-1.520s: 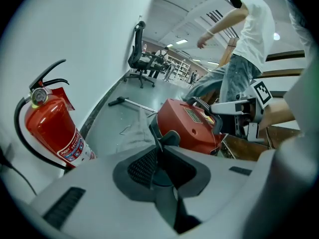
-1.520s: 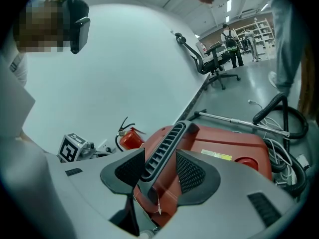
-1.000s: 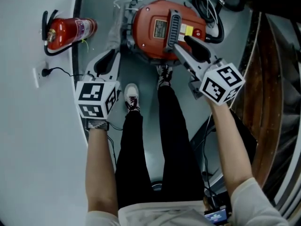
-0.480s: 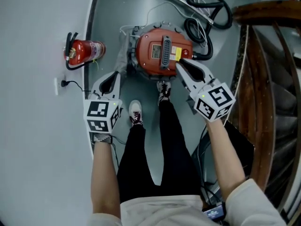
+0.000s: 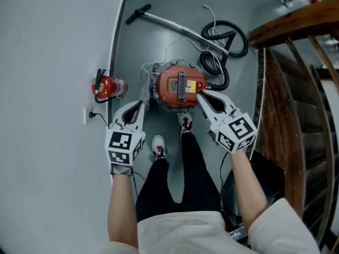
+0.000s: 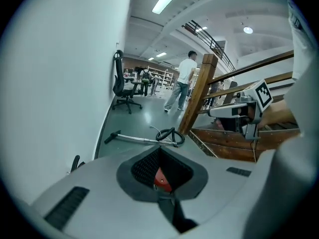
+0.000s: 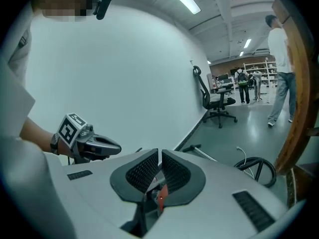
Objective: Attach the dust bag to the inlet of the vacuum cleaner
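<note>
Person stands on a grey floor (image 5: 159, 41) with arms out in front, a hand-held gripper in each hand, both at about the same height. A red vacuum cleaner (image 5: 180, 86) sits on the floor just ahead of the person's shoes (image 5: 159, 146), its lid and black handle uppermost. A pale grey piece (image 5: 146, 84) lies against the vacuum's left side; too small to tell whether it is the dust bag. A black hose (image 5: 226, 46) coils off the vacuum's right side, and a metal wand (image 5: 177, 26) lies further out on the floor. A red fire extinguisher (image 5: 108, 87) is by the wall (image 5: 53, 89), left of the vacuum. A wooden stair railing (image 5: 288, 78) runs along the right.

On the left hand-held gripper (image 5: 141, 105) the jaw tips are drawn together to a point and nothing is gripped; the vacuum's red shows through the hollow behind them. On the right hand-held gripper (image 5: 201, 95) the jaws have just been closing; the pads are all but touching with nothing between them. Neither touches the vacuum; from the head view their tips flank it.

Further down the room: an office chair (image 6: 122, 88) and a person in a white shirt (image 6: 185, 78)
</note>
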`<act>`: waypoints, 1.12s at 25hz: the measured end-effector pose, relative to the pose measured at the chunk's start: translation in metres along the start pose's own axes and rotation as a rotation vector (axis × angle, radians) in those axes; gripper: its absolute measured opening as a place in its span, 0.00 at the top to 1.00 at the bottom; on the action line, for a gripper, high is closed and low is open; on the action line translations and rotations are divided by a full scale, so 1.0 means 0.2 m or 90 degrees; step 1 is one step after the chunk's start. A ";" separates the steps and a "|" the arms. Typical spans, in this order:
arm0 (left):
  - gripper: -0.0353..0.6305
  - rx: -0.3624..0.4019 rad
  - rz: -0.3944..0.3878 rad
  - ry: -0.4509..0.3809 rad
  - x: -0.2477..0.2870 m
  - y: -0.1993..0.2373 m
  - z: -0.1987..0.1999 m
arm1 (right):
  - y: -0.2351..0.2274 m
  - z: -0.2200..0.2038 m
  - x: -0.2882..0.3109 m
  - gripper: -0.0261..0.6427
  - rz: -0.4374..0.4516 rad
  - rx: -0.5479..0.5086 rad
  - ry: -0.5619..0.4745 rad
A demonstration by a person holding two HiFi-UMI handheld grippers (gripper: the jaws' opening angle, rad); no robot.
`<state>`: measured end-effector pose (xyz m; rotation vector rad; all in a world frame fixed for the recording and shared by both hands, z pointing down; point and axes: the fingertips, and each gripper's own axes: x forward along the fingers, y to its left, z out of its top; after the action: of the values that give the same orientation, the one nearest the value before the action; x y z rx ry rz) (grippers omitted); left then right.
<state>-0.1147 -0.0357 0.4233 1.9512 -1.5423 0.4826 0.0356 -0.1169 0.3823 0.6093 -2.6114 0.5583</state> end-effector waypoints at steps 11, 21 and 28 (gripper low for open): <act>0.94 0.107 -0.027 -0.040 -0.25 -0.18 0.40 | 0.19 0.37 -0.29 0.90 0.015 -0.100 -0.011; 0.94 0.257 -0.043 -0.064 -0.51 -0.35 0.71 | 0.33 0.61 -0.53 0.90 -0.002 -0.185 -0.014; 0.94 0.319 -0.044 -0.096 -0.76 -0.50 0.95 | 0.47 0.86 -0.79 0.90 -0.031 -0.272 -0.029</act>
<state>-0.0743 -0.0314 0.1633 2.4580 -1.5428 0.7656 0.0714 -0.0667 0.1374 0.5457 -2.6314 -0.0359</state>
